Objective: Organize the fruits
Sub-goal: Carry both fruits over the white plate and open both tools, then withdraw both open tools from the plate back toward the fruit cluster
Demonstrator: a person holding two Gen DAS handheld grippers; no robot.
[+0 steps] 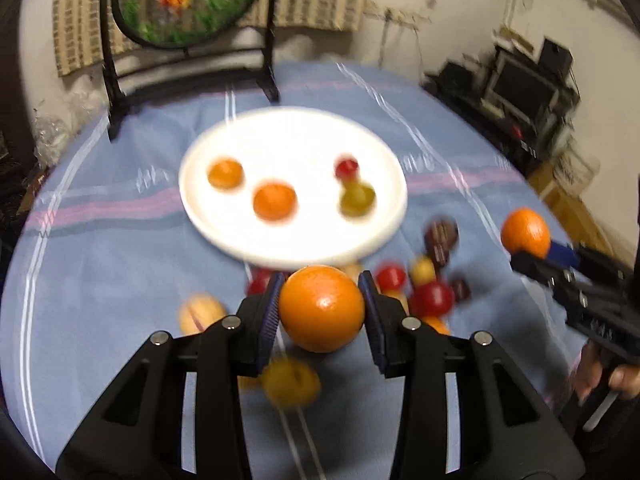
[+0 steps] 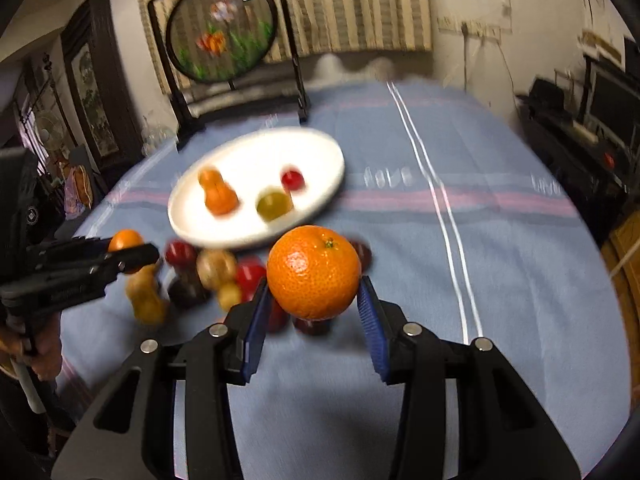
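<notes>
My left gripper (image 1: 322, 300) is shut on an orange (image 1: 322, 308), held above the blue cloth just in front of the white plate (image 1: 224, 236). My right gripper (image 2: 314, 300) is shut on a second orange (image 2: 314, 272) with its green stem spot up; it shows at the right edge of the left wrist view as an orange (image 1: 525, 233) in black jaws. On the plate lie two oranges (image 1: 274, 201), a red fruit (image 1: 346, 167) and a green fruit (image 1: 357, 198). A heap of loose red, yellow and dark fruits (image 1: 424, 280) lies on the cloth near the plate.
A round embroidered screen on a black stand (image 1: 188, 4) rises behind the plate at the table's far edge. The table wears a blue striped cloth (image 2: 460, 240). Dark shelves with electronics (image 1: 520, 92) stand off to the right. A person's hand (image 1: 616, 376) grips the right tool.
</notes>
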